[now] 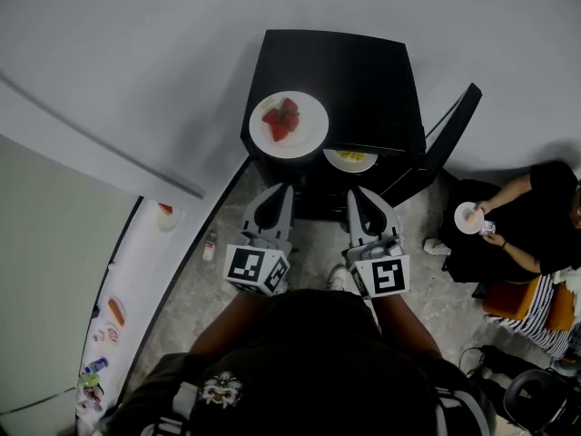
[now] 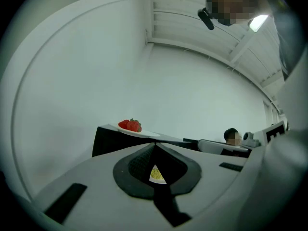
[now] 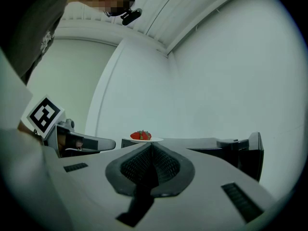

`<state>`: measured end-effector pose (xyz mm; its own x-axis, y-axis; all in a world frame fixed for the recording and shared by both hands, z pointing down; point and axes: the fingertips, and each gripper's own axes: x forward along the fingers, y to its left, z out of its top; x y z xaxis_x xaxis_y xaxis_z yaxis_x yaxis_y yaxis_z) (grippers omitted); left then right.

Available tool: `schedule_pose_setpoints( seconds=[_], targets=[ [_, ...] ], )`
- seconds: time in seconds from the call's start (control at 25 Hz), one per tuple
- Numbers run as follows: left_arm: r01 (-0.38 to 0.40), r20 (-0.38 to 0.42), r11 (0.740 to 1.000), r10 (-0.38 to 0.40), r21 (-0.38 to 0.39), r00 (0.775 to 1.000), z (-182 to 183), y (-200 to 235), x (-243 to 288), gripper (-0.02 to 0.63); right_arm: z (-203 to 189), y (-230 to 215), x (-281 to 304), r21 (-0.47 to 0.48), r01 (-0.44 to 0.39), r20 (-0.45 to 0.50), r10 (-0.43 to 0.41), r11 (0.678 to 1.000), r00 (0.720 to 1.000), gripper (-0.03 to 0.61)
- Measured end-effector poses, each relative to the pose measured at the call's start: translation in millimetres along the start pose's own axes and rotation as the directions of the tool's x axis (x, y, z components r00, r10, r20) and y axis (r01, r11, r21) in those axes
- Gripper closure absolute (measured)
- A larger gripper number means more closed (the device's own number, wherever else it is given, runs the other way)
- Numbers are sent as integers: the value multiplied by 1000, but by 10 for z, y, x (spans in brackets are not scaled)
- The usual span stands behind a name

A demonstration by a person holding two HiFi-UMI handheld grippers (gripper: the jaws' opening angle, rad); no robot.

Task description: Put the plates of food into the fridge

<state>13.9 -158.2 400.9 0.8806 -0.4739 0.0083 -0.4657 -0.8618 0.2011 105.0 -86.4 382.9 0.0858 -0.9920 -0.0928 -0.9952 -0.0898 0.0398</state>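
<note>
A white plate of strawberries (image 1: 289, 123) sits on top of a small black fridge (image 1: 359, 75), near its front left corner. The fridge door (image 1: 451, 137) hangs open to the right. Inside, on a shelf, a plate with yellow food (image 1: 350, 159) shows partly under the top edge. My left gripper (image 1: 280, 191) and right gripper (image 1: 361, 194) are side by side just in front of the opening, both shut and empty. The strawberry plate (image 2: 133, 127) shows above the left gripper's tips (image 2: 155, 146), and the strawberry plate (image 3: 142, 137) also lies beyond the right gripper's tips (image 3: 150, 146).
A person sits at the right on an orange seat, holding a small white bowl (image 1: 468, 217). A white counter (image 1: 136, 275) with small packets and food items runs along the left. A white wall stands behind the fridge. Grey stone floor (image 1: 313, 243) lies under the grippers.
</note>
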Motion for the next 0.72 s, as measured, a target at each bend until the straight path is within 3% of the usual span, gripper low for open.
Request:
schedule_pose_setpoints(
  seconds=[0.12,0.4,0.48,0.56,0.6,0.72],
  targets=[
    [5,9,999,-5,-34,1000,111,-2,16,592,71,8,-4,30,8,36,-9,1000,999,552],
    [44,24,975,-39,-220,999,183,75,112,589,132,-8,-7,52,5,65,-9,999,998,552],
    [53,41,954,-43,-294,998,203,125,131,528,158,-5,-6,48,4,75,-8,999,997,552],
    [69,56,911,-50,-407,997,223,180,163,511,192,6,-11,25,6,84,-8,1000,996,552],
    [75,60,872,-52,-483,997,217,218,183,508,206,13,-18,13,7,86,-8,1000,996,552],
    [47,35,697,-31,-716,999,94,349,223,476,230,22,-58,2,8,83,-8,1000,996,552]
  ],
)
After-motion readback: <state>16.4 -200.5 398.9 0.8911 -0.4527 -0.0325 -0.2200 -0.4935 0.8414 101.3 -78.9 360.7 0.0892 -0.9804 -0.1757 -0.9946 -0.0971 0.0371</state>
